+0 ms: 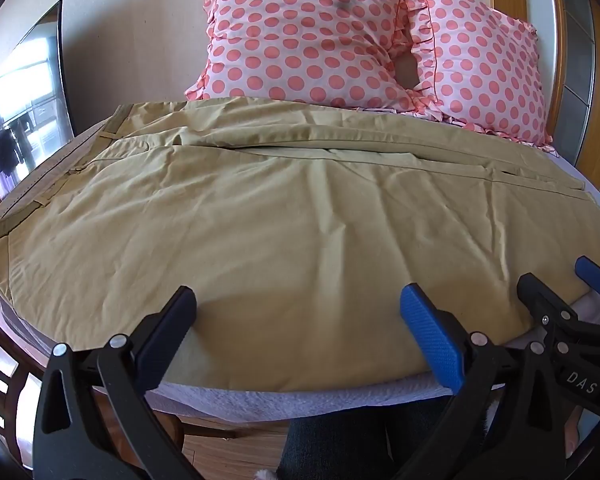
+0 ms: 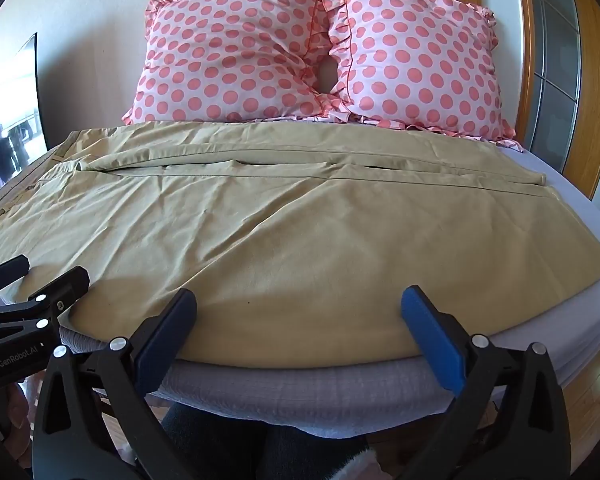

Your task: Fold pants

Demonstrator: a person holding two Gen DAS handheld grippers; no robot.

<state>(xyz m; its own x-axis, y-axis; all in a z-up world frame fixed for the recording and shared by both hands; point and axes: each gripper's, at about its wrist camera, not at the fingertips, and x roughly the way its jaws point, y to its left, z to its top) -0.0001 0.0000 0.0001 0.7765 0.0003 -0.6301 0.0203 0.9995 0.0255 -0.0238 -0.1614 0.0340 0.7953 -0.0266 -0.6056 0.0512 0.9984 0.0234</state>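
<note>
Khaki pants (image 1: 280,216) lie flat across the bed, waistband at the left, legs running right; they also show in the right wrist view (image 2: 284,216). One leg lies over the other with a seam line across the middle. My left gripper (image 1: 298,304) is open and empty, hovering over the near edge of the pants. My right gripper (image 2: 298,304) is open and empty, over the same near edge further right. The right gripper also shows at the right of the left wrist view (image 1: 556,284); the left gripper shows at the left of the right wrist view (image 2: 36,276).
Two pink polka-dot pillows (image 1: 312,36) (image 2: 416,52) lean against the wall behind the pants. The bed has a lavender sheet (image 2: 580,196). A dark TV screen (image 1: 24,112) stands at the left. A wooden door frame (image 2: 596,80) is at the right. The person's legs (image 2: 260,444) are below.
</note>
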